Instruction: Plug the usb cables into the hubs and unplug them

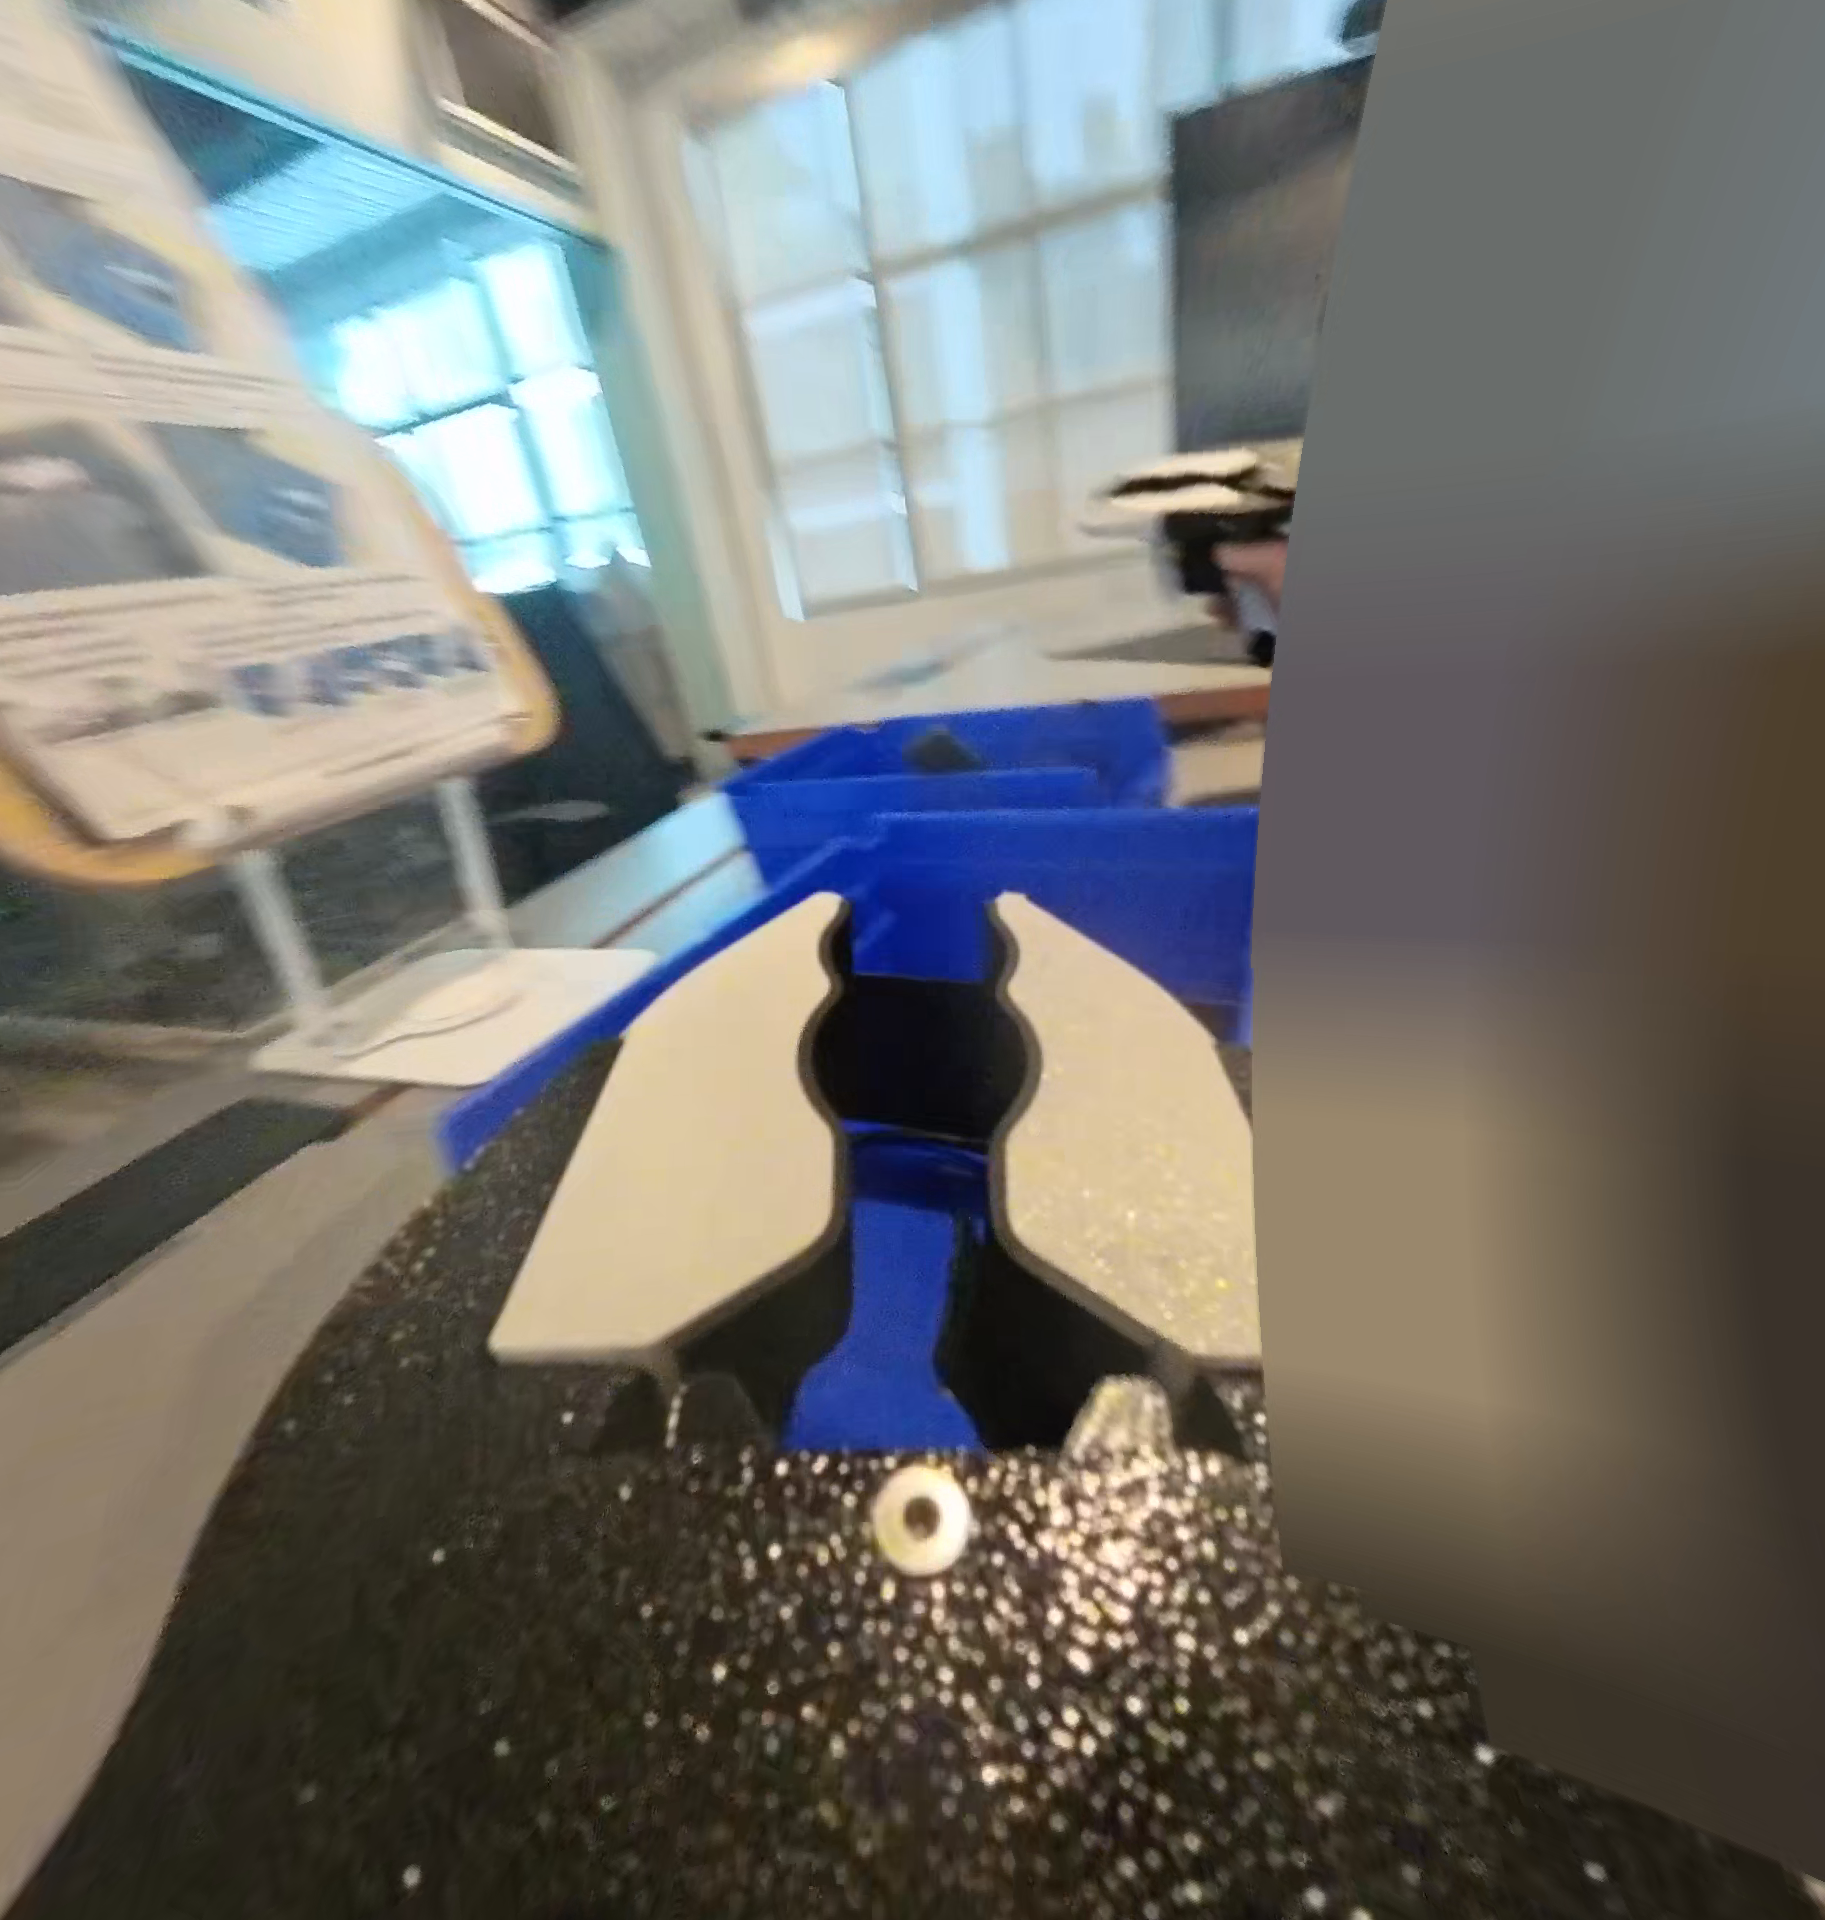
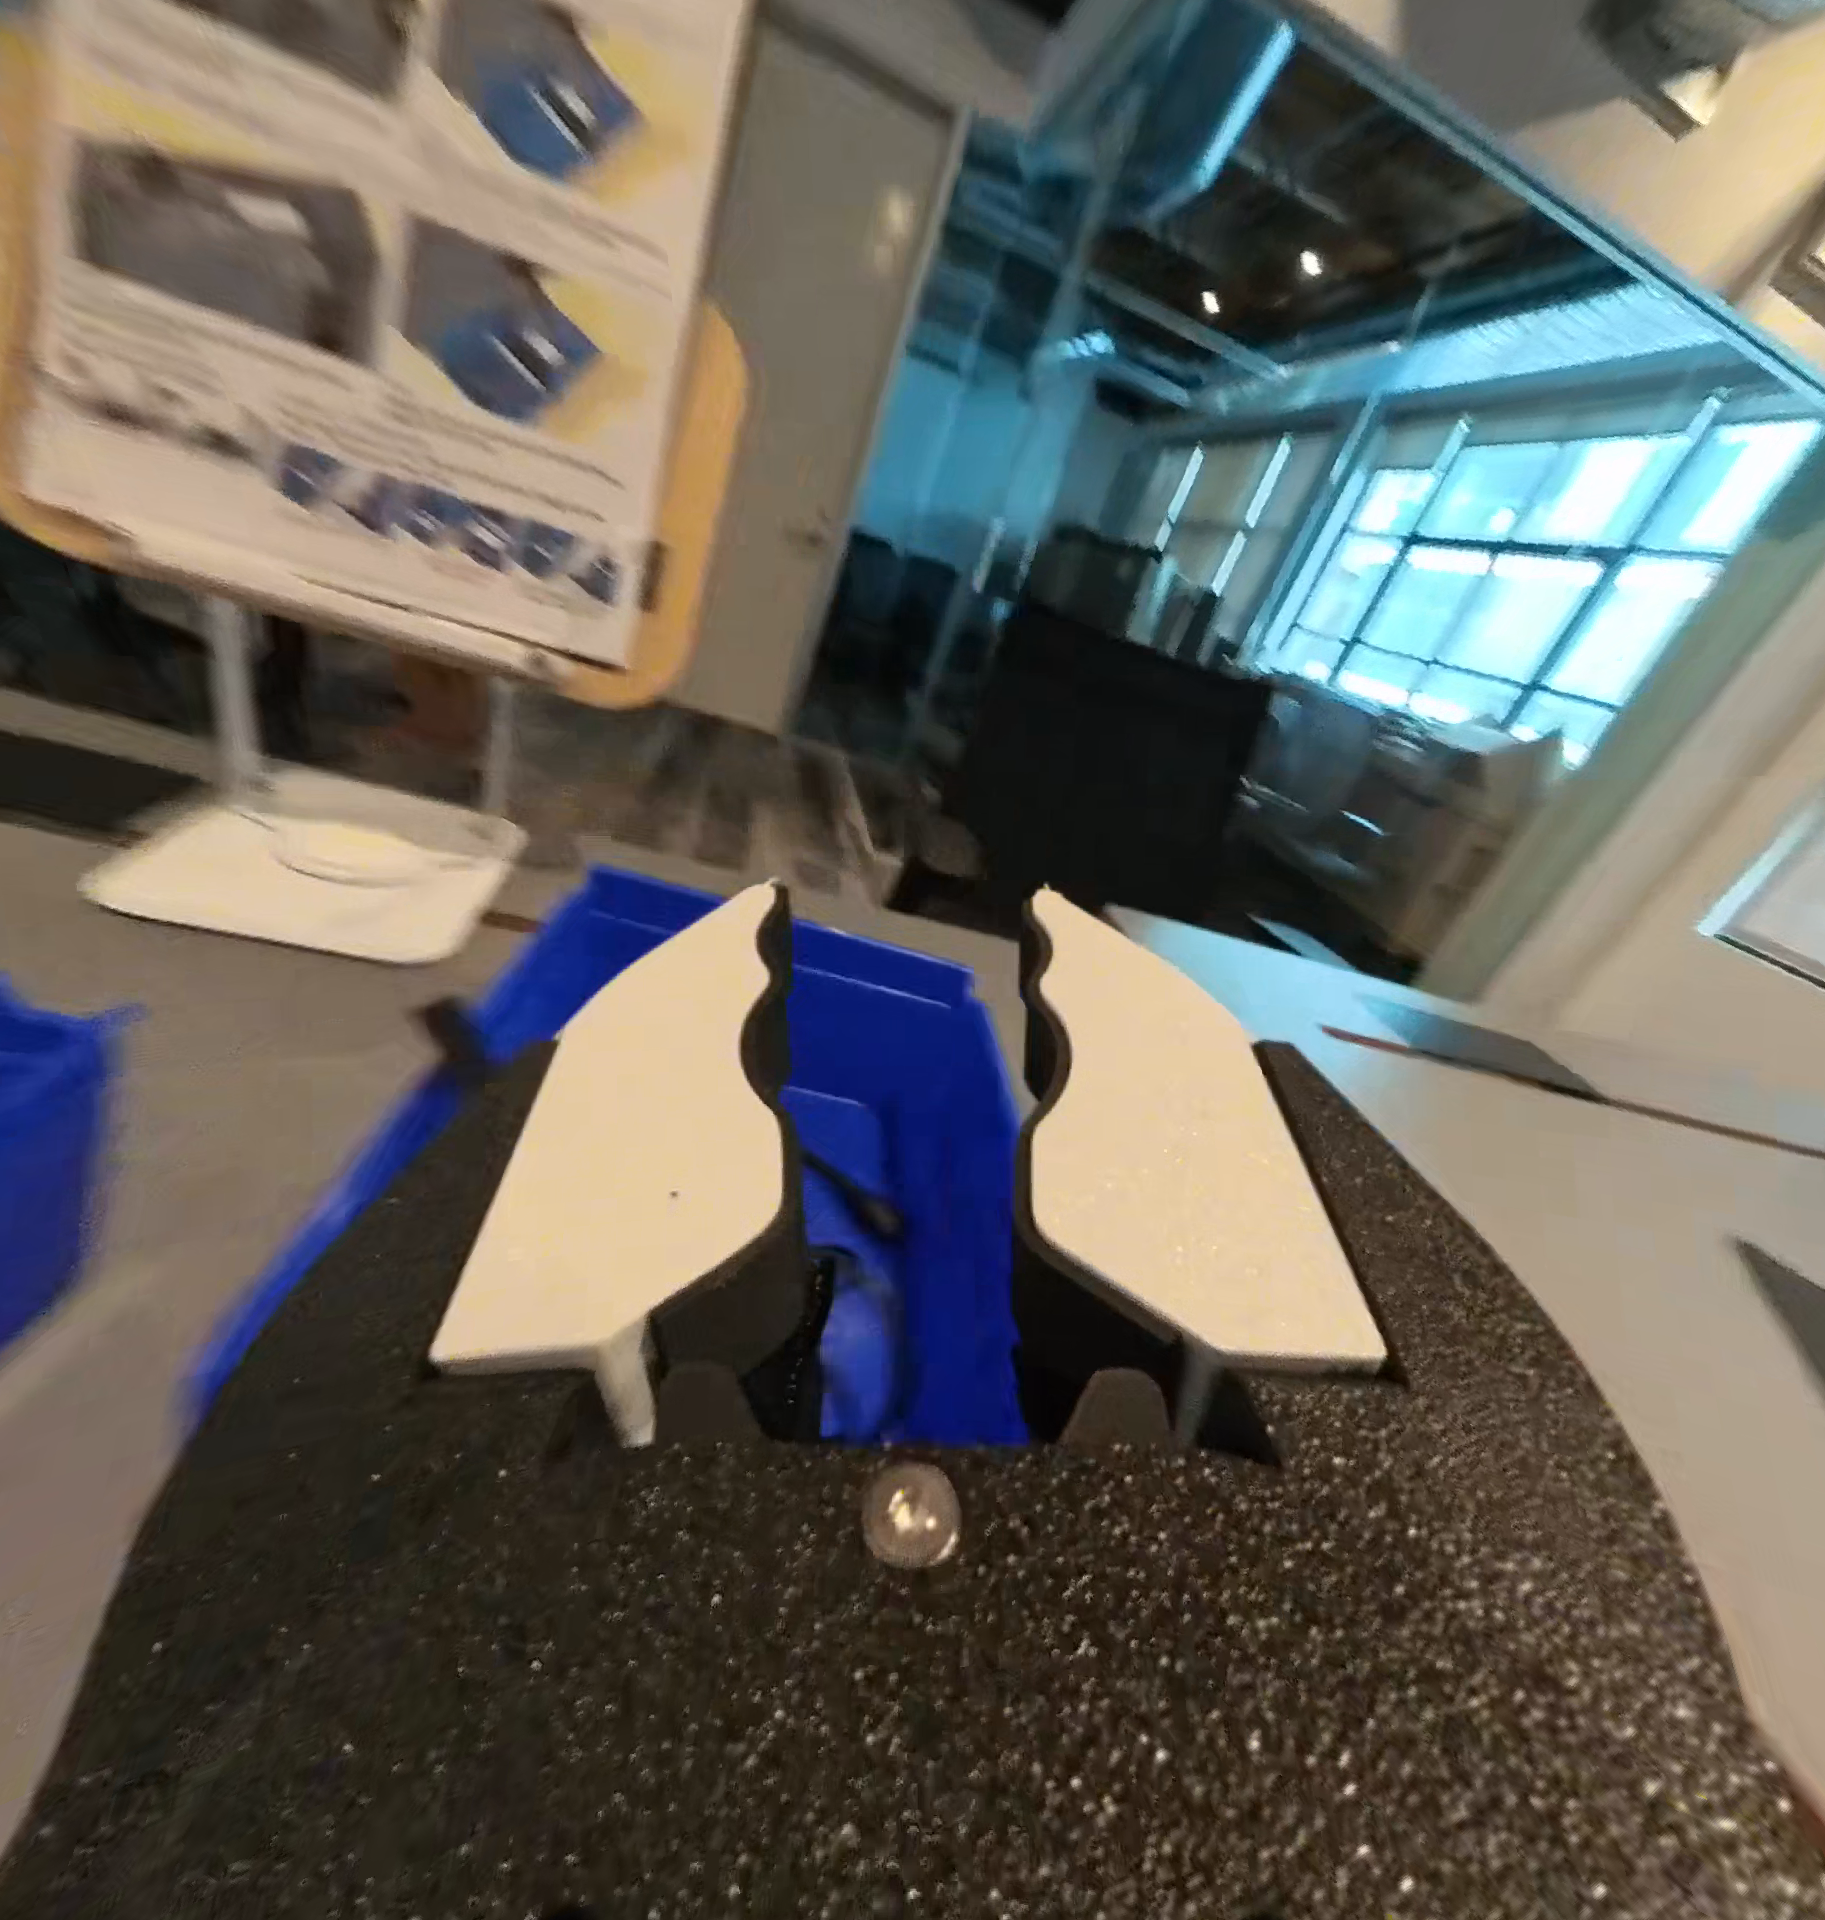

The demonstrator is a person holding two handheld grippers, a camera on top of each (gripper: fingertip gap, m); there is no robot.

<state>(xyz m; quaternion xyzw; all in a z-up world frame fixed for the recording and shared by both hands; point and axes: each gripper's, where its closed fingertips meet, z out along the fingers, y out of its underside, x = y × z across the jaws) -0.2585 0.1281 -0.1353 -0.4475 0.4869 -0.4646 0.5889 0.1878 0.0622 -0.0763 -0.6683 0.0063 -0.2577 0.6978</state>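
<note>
My left gripper (image 1: 920, 914) hangs over a blue bin (image 1: 1095, 914), its white fingers (image 1: 700, 1122) a modest gap apart. A dark shape (image 1: 918, 1049) shows between them inside the bin; I cannot tell what it is or whether the fingers touch it. My right gripper (image 2: 903, 904) is open and empty above another blue bin (image 2: 887, 987). A thin black cable (image 2: 856, 1205) lies in that bin below the fingers. No hub is clearly visible. Both views are motion-blurred.
The bins stand on a grey table (image 2: 264, 987). A second blue bin (image 1: 1043, 748) sits behind the left one, and another (image 2: 14, 1091) sits at the far left of the right wrist view. A poster stand (image 2: 347, 312) with a white base (image 2: 295, 883) stands behind them.
</note>
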